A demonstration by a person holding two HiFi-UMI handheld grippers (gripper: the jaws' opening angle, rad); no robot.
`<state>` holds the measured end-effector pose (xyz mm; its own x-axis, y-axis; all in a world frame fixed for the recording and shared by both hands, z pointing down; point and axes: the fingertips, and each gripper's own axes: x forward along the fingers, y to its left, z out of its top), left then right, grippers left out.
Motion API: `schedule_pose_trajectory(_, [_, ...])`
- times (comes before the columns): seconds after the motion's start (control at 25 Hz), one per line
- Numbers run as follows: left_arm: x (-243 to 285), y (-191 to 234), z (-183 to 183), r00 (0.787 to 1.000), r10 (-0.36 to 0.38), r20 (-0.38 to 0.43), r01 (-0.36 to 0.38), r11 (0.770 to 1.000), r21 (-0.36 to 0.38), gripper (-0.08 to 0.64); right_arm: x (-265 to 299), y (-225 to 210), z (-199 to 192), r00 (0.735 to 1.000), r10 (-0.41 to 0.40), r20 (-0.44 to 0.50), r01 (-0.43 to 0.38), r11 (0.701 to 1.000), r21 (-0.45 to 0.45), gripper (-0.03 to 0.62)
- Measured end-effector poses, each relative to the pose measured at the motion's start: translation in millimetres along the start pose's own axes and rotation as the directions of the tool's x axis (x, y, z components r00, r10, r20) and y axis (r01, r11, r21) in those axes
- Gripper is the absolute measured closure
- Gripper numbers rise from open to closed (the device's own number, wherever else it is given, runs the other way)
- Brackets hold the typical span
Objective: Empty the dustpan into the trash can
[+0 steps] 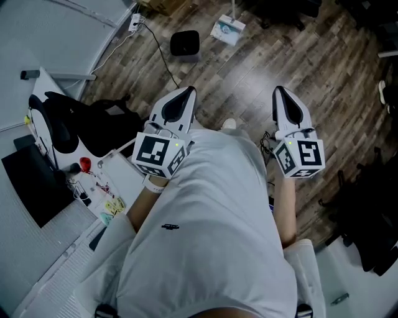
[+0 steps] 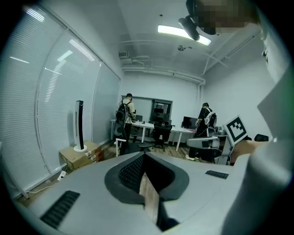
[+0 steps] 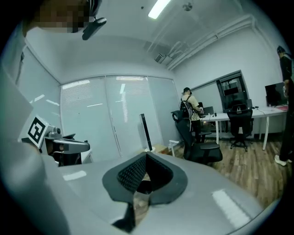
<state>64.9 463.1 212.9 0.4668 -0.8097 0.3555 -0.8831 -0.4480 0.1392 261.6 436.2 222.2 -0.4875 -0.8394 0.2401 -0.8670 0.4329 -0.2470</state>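
Dustpan [image 1: 227, 29], or what looks like it, is seen well ahead on the wood floor [image 1: 323, 68], near its far edge, with the small black trash can [image 1: 185, 43] just beside it. It's judged to be light, stiff plastic, probably best taken by the upright handle [image 1: 233, 7] so nothing gets tipped out early. The left gripper [image 1: 188, 93] and right gripper [image 1: 279, 93] are both closed on nothing, well apart from it. No readable writing is spotted, just square markers on the cubes [image 1: 155, 152].
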Motion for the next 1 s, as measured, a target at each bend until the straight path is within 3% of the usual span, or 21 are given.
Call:
schedule_pose_trajectory(0.52, [5,-26,5,1.0,0.018,-0.001,-0.018,1.0,0.016,0.554,-25,-29,11,0.997,-0.035,0.069,0.038,0.999,-0.03,0.58])
schedule_pose_trajectory(0.68, [11,-32,11,1.0,0.005,-0.008,-0.005,0.999,0.033,0.553,-28,-31,12,0.997,-0.035,0.062,0.039,0.997,-0.067,0.58])
schedule_pose_trajectory(1.0, [23,-32,13,0.999,-0.03,-0.026,0.031,0.999,0.044,0.554,-28,-36,10,0.995,-0.06,0.084,0.064,0.997,-0.048,0.58])
